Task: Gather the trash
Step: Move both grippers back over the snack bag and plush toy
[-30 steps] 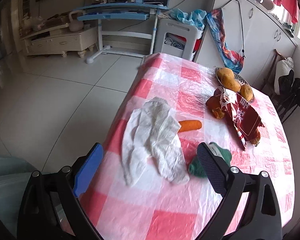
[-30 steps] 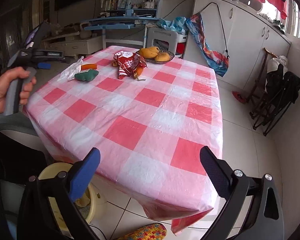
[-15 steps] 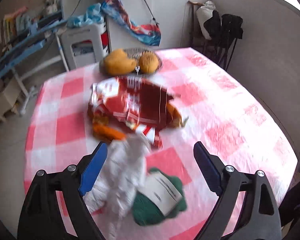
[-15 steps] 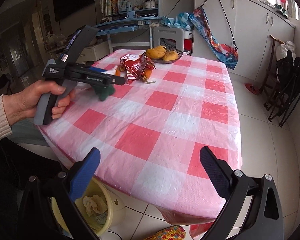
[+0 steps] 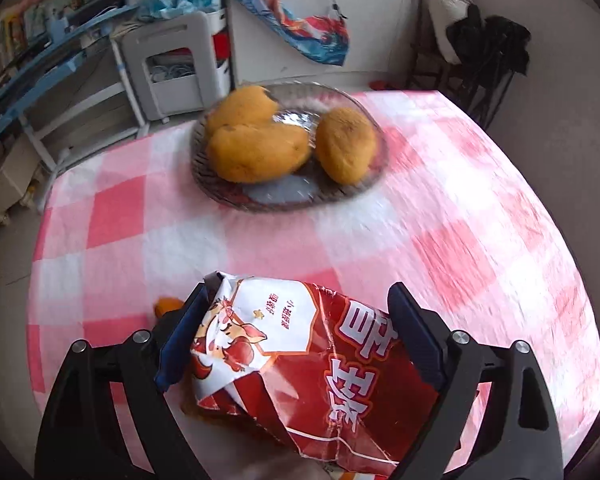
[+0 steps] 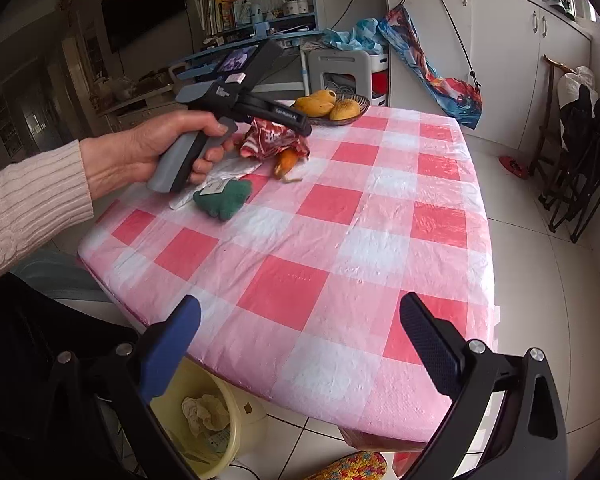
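A crumpled red snack bag (image 5: 300, 364) lies on the checked tablecloth, and my left gripper (image 5: 300, 344) is open with one finger on each side of it. The right wrist view shows the same bag (image 6: 274, 142) under the left gripper's fingers (image 6: 288, 118). A white plastic bag (image 6: 228, 172) and a green cloth (image 6: 224, 198) lie beside it on the table. My right gripper (image 6: 296, 348) is open and empty, low over the table's near edge. A yellow bin (image 6: 208, 420) with some trash stands on the floor below it.
A dish (image 5: 288, 196) with three mangoes (image 5: 256, 152) stands just beyond the snack bag. A carrot (image 6: 288, 160) lies under the bag's edge. A dark folding rack (image 6: 576, 148) stands to the right of the table; cabinets and a desk line the back wall.
My left gripper has swung from the white plastic bag forward to the red snack bag and now straddles it. My right gripper has shifted a little along the table's near edge.
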{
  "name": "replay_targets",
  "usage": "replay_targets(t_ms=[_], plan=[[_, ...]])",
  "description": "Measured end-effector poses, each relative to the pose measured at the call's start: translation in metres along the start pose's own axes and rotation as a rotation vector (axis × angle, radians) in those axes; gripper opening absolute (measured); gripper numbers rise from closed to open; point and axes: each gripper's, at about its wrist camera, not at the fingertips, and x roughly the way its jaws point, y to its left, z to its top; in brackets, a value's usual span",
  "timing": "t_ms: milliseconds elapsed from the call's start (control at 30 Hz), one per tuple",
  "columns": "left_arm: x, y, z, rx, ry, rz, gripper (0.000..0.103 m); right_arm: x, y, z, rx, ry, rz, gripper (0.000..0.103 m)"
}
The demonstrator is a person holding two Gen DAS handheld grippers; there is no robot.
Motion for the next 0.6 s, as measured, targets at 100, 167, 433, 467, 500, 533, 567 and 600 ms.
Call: replay_targets(t_ms=[100,167,433,467,500,533,567,600], plan=[[-0.017,-0.027,-0.033,0.067,0.036,-0.041,0.086,-0.004,0.002,-0.001,-0.004,-0.009,0.002,0.095],[-0.032,-0.039,-0.052,0.091,0.051,-0.058,0.086,-0.006,0.004,-0.002,-0.007,-0.011,0.003,0.095],[-0.136,0.007,-0.115,-0.256,-0.132,-0.067,0.090,0.004,0.017,-0.004,-0.018,0.022,0.070,0.095],[-0.142,0.015,-0.126,-0.308,-0.134,-0.058,0.090,0.007,0.019,-0.003,-0.016,0.027,0.088,0.095],[-0.146,0.022,-0.138,-0.350,-0.124,-0.046,0.090,0.009,0.021,-0.001,-0.011,0.031,0.101,0.095],[-0.147,0.027,-0.149,-0.387,-0.108,-0.025,0.090,0.012,0.023,0.002,-0.010,0.037,0.113,0.095],[-0.146,0.028,-0.158,-0.405,-0.089,-0.006,0.090,0.016,0.026,0.005,-0.016,0.043,0.121,0.095],[-0.143,0.027,-0.166,-0.408,-0.065,0.013,0.090,0.020,0.030,0.009,-0.029,0.049,0.124,0.095]])
